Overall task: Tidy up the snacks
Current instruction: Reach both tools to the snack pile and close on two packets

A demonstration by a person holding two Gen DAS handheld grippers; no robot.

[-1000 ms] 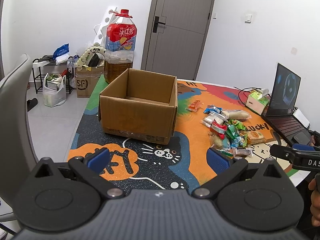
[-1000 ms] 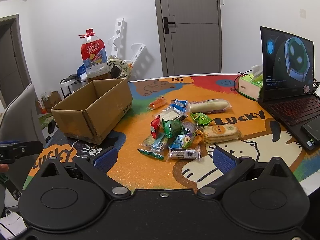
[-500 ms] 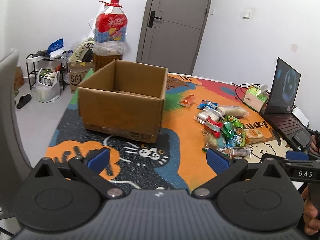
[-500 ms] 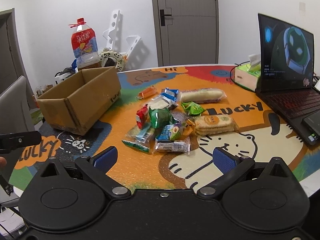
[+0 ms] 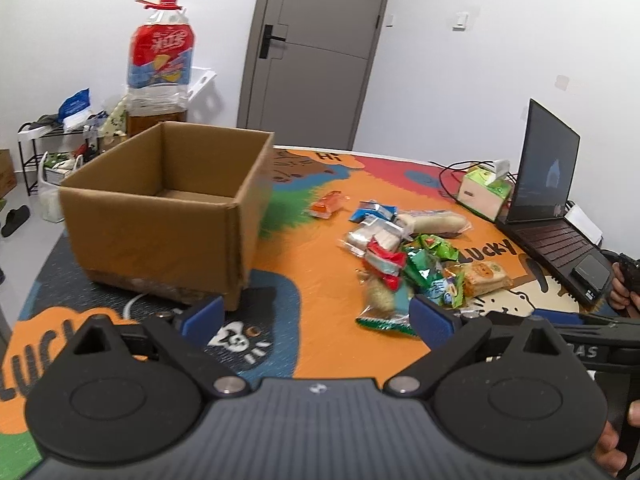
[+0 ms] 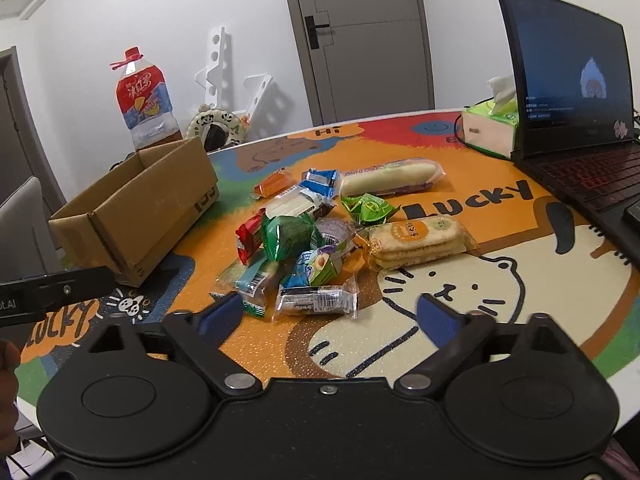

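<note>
The left gripper [image 5: 316,318] hovers with its blue-padded jaws spread wide and nothing between them, just above the mat in front of the cardboard box [image 5: 168,208]. The right gripper [image 6: 330,312] is likewise wide apart and empty, low over the near edge of the snack pile [image 6: 320,236], with a clear-wrapped dark bar [image 6: 314,300] lying crosswise between its fingertips [image 6: 222,314] but untouched.

The pile sits mid-table, to the right of the box and apart from it. A long bread roll [image 6: 390,178] at its far side runs left to right in its clear wrapper; a pack of rice crackers [image 6: 416,240] lies with its long axis roughly parallel to that. An orange packet [image 6: 272,184] sits slightly off by itself toward the box. Green, red and blue wrappers are heaped together, overlapping.

The box stands open-topped and looks empty where its floor shows. All rest on a bright cartoon mat [image 6: 460,292] printed "LUCKY". An open laptop [image 6: 572,92] and a tissue box [image 6: 490,132] occupy the right side. Behind stand a large bottle [image 5: 160,64], a grey door [image 5: 316,52] and white walls.
</note>
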